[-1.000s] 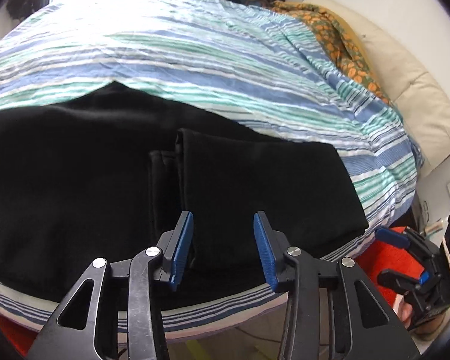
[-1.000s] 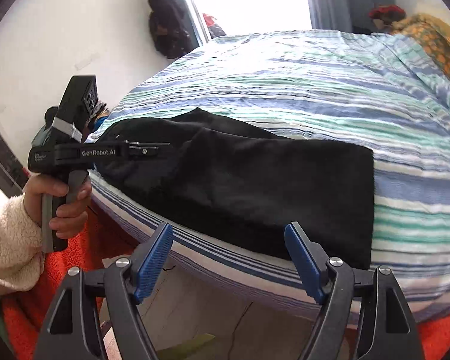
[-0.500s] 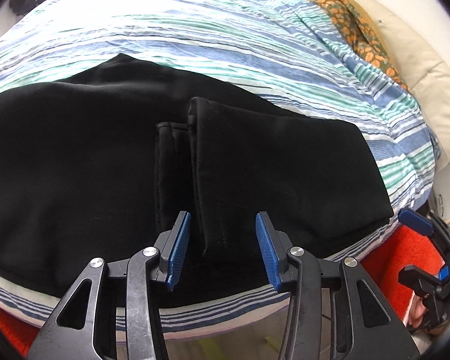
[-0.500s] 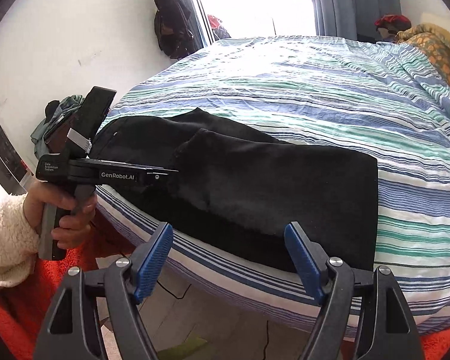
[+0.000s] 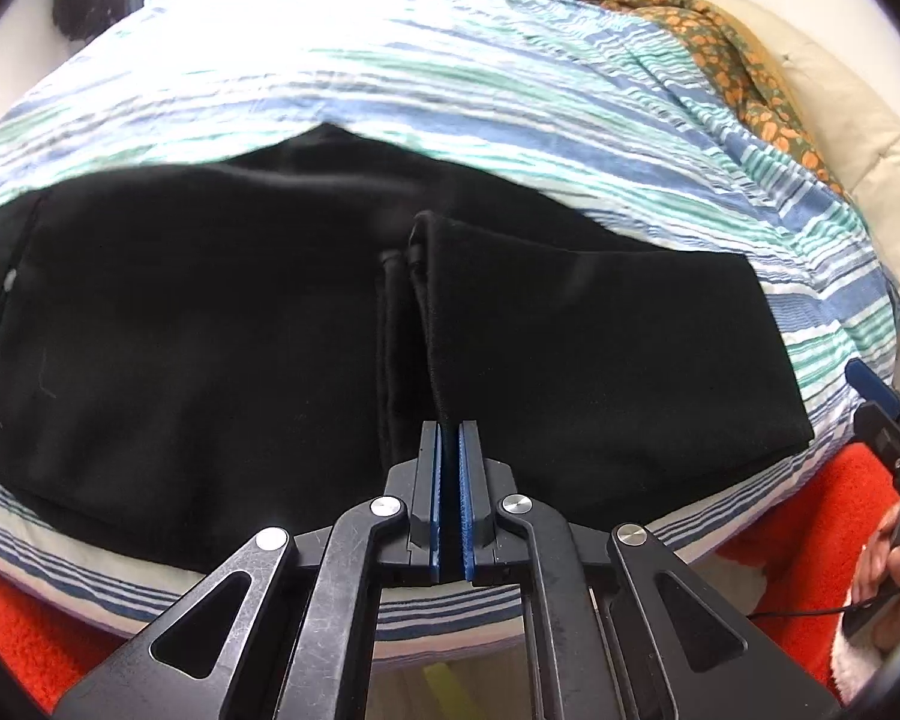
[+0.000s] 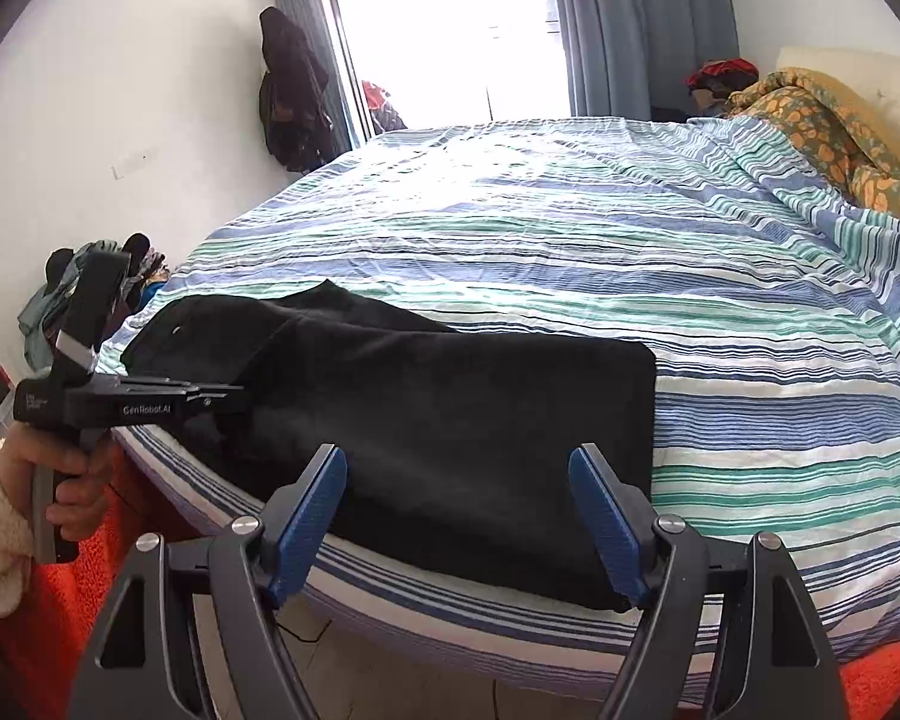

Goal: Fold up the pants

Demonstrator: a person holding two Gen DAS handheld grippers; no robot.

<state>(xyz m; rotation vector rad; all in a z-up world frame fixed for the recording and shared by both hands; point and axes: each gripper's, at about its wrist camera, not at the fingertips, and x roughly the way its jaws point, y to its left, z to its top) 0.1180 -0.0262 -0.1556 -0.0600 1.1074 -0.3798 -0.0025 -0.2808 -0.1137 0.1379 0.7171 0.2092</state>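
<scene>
- We count one pair of black pants [image 5: 222,330], already folded over once, lying on the striped bed [image 6: 570,252] along its near edge.
- We count two tongs. The left tongs [image 5: 450,444] are closed, their blue pads pinching the hem edge of the folded-over pant leg near the bed's edge.
- The right tongs [image 6: 456,516] stand wide open, nothing between them, just off the bed's near edge before the pants' right part.
- One orange-patterned blanket [image 6: 822,126] lies at the bed's far right corner.
</scene>
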